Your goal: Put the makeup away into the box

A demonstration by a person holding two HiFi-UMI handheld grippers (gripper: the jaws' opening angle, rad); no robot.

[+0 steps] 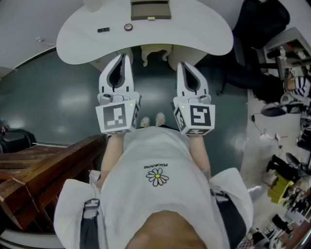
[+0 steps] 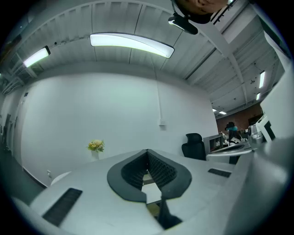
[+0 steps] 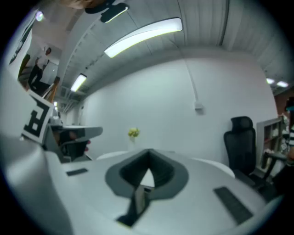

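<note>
Both sets of fingers are together on nothing; left gripper (image 1: 120, 57) and right gripper (image 1: 187, 65) are level, short of the white table (image 1: 204, 34). The box (image 1: 150, 9) sits at its far edge, with a dark stick (image 1: 103, 30) and round compact (image 1: 128, 27) just left of it, probably the makeup but too small to be sure. Step closer, open the fingers before descending, take the piece nearest the box first

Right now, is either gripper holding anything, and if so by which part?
Nothing held: the left gripper and the right gripper are both shut, with nothing between them.
</note>
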